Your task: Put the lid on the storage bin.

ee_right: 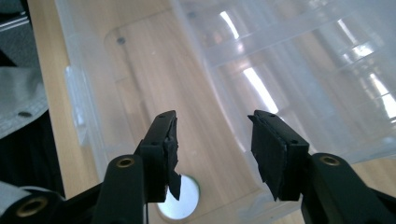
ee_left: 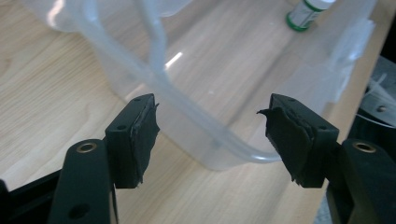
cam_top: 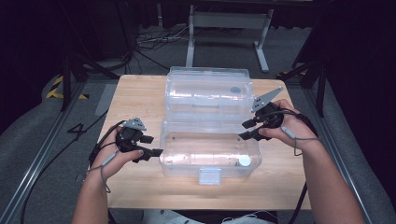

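A clear plastic box (cam_top: 210, 161) stands on the wooden table (cam_top: 135, 98) with its lid (cam_top: 208, 93) swung back behind it. Inside, at the front right corner, lies a small bottle with a white cap (cam_top: 244, 161); its green-banded body (ee_left: 306, 10) lies far off in the left gripper view, and its cap (ee_right: 183, 205) sits below the jaws in the right gripper view. My left gripper (cam_top: 154, 145) is open at the box's left end, and the box's rounded corner rim (ee_left: 201, 126) lies between the pads without touching them. My right gripper (cam_top: 243, 130) hangs open over the box's right end, holding nothing.
A clear latch tab (cam_top: 209, 176) sticks out from the box's front wall. Bare wood lies left, right and in front of the box. Beyond the table's far edge are a metal stand (cam_top: 229, 28) and loose cables on the grey floor.
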`<action>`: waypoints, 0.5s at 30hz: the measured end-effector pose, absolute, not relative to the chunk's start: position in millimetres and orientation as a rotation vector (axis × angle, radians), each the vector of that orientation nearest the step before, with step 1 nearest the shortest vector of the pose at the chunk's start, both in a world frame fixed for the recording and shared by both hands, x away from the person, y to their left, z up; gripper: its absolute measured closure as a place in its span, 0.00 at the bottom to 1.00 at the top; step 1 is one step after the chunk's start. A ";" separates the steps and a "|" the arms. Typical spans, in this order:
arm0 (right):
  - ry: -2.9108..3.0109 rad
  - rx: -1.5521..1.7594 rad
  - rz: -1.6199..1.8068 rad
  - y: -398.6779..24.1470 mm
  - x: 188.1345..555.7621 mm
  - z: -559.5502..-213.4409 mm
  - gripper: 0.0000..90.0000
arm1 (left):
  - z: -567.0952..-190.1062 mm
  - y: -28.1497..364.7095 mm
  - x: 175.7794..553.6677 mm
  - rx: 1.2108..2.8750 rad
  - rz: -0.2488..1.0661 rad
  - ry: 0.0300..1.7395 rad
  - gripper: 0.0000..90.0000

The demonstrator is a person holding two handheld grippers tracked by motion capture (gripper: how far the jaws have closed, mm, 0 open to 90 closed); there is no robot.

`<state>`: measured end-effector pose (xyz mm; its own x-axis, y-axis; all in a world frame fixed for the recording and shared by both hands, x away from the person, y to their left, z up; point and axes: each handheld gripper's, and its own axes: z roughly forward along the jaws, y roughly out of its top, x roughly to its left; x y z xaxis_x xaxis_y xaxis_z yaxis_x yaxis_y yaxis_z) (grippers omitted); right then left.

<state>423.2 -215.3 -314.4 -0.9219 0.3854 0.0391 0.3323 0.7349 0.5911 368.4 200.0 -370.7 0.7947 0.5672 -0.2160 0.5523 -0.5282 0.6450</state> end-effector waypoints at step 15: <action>2.718 0.660 1.086 -211.7 435.2 -297.3 0.58 | -366.7 182.1 359.0 2.268 0.011 0.738 0.38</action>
<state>435.2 -211.7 -297.3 -0.8939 0.4473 0.0312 0.3456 0.6431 0.6834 359.0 182.1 -366.7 0.8346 0.5112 -0.2052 0.5051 -0.5616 0.6554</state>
